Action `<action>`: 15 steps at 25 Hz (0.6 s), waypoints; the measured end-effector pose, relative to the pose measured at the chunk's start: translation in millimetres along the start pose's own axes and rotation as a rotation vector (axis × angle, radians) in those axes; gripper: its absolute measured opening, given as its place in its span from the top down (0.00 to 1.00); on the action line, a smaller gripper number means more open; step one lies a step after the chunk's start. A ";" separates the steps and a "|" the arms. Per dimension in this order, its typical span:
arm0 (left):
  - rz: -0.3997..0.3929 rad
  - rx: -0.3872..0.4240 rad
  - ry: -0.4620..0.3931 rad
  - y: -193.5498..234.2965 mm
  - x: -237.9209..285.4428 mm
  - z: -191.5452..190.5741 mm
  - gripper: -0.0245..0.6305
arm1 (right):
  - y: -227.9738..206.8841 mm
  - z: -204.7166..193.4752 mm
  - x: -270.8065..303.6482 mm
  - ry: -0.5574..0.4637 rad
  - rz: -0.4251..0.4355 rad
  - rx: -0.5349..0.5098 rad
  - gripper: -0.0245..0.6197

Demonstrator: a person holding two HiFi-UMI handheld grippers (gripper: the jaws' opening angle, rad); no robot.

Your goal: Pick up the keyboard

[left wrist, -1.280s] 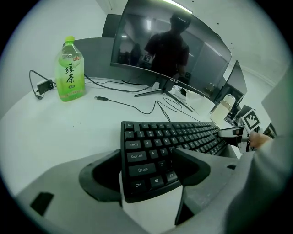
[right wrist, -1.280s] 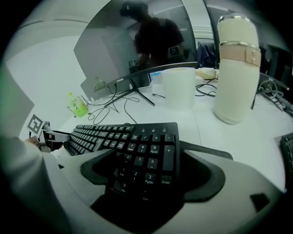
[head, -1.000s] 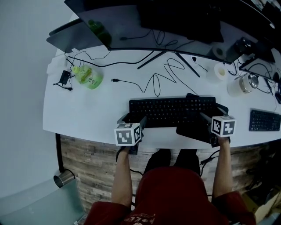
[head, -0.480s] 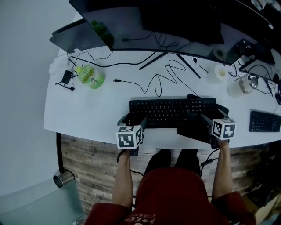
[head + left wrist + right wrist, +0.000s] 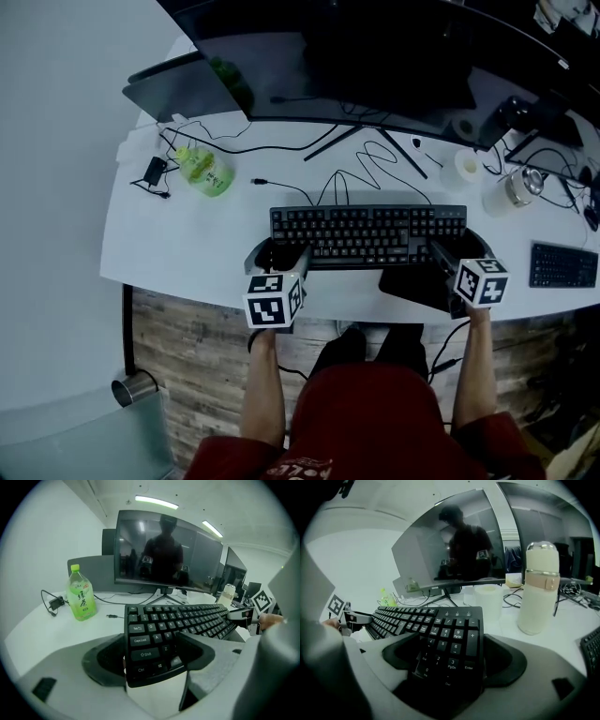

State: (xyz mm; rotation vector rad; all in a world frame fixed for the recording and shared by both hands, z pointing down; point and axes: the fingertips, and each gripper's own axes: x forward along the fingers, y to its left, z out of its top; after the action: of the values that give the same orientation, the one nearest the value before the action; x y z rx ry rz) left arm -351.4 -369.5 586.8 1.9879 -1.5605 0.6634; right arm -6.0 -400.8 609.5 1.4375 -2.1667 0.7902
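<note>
A black keyboard (image 5: 366,234) is held lengthwise between my two grippers, just above the white desk (image 5: 187,244). My left gripper (image 5: 281,255) is shut on its left end; in the left gripper view the Ctrl and Shift corner of the keyboard (image 5: 178,620) sits between the jaws of the left gripper (image 5: 150,656). My right gripper (image 5: 461,247) is shut on the number-pad end, and the right gripper view shows that end of the keyboard (image 5: 445,639) within the right gripper (image 5: 454,658). The keyboard's cable (image 5: 333,187) runs back toward the monitor.
A curved monitor (image 5: 375,47) stands behind on a splayed stand. A green drink bottle (image 5: 204,169) and charger (image 5: 153,171) lie at left. A black mouse pad (image 5: 412,281) lies under the keyboard's right end. A white flask (image 5: 511,187), a tape roll (image 5: 466,164) and a second keyboard (image 5: 562,265) sit right.
The keyboard has come up off the desk and a little away from the front edge, carried by both grippers. Its cable has slackened and bunched closer to the monitor stand.
</note>
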 end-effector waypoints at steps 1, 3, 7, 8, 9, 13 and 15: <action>0.005 0.004 -0.018 0.7 -5.2 5.4 0.46 | 2.7 5.5 -3.3 -0.022 0.002 -0.006 0.32; 0.013 0.013 -0.055 1.6 -15.9 16.6 0.46 | 7.7 17.6 -11.1 -0.073 0.004 -0.020 0.32; 0.028 0.034 -0.138 2.6 -38.7 41.5 0.46 | 18.6 43.9 -28.2 -0.169 0.009 -0.049 0.32; 0.031 0.039 -0.161 2.8 -44.5 48.8 0.46 | 21.4 51.6 -33.0 -0.194 0.009 -0.057 0.32; 0.033 0.046 -0.187 2.9 -50.4 56.5 0.46 | 24.2 60.0 -38.1 -0.222 0.009 -0.065 0.32; 0.042 0.073 -0.290 1.6 -75.8 86.9 0.46 | 34.7 91.9 -61.8 -0.338 0.007 -0.101 0.32; 0.047 0.085 -0.330 -0.3 -89.8 99.9 0.46 | 39.5 104.6 -74.7 -0.384 0.008 -0.113 0.32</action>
State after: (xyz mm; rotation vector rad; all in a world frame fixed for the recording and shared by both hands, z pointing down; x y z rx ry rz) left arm -364.6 -371.5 453.2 2.2166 -1.7990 0.4406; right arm -18.0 -406.7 475.8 1.6284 -2.4511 0.4089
